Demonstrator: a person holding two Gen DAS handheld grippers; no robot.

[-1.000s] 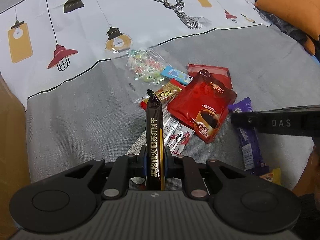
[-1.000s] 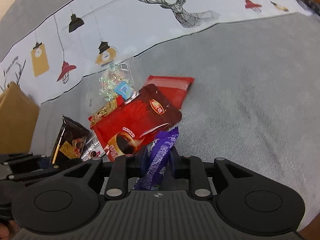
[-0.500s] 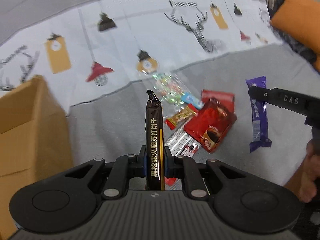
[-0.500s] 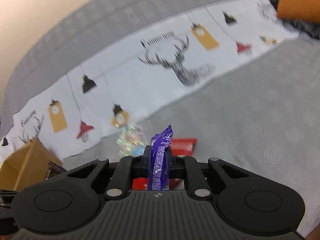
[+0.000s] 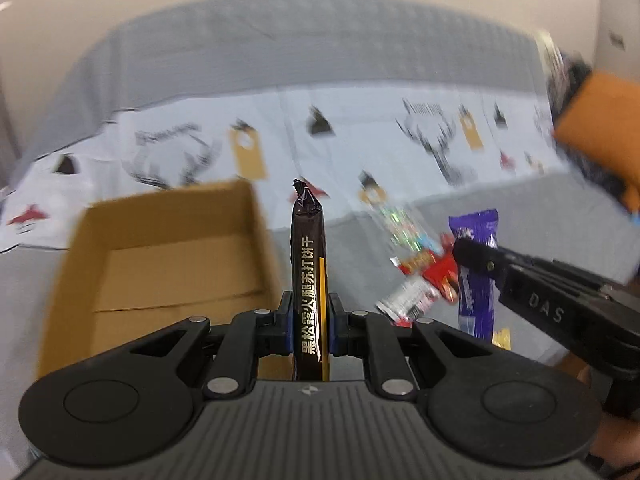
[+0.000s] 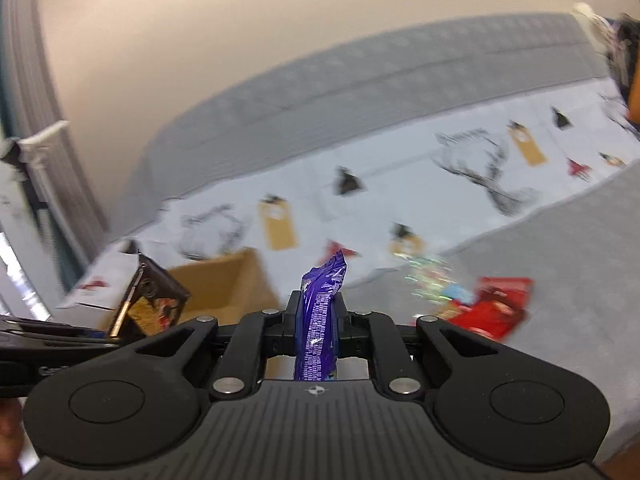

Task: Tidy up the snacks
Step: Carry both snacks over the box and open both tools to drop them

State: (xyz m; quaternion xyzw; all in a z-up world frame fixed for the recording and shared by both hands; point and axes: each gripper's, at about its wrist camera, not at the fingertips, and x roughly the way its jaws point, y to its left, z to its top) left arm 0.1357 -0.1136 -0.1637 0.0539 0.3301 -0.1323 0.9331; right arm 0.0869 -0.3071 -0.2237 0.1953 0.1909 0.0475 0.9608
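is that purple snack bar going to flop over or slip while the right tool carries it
Probably stiff enough: the purple snack bar stands upright above the right tool, only its crimped tip bending. It looks light for its size. The glossy wrapper may be slippery, though the jaws are closed flat against both sides.

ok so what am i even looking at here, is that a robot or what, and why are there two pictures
No robot: a person holds a two-finger gripper in each hand, each with a fisheye camera looking along its fingers. One picture is from the left gripper, the other from the right gripper; the black shapes at the bottom are the grippers themselves.

The left one is shut on a dark brown snack bar. The right one is shut on a purple bar, which also shows in the left view.

Below is a grey bed with a printed sheet. An open cardboard box sits on it, and a pile of loose snacks, blurred by motion.
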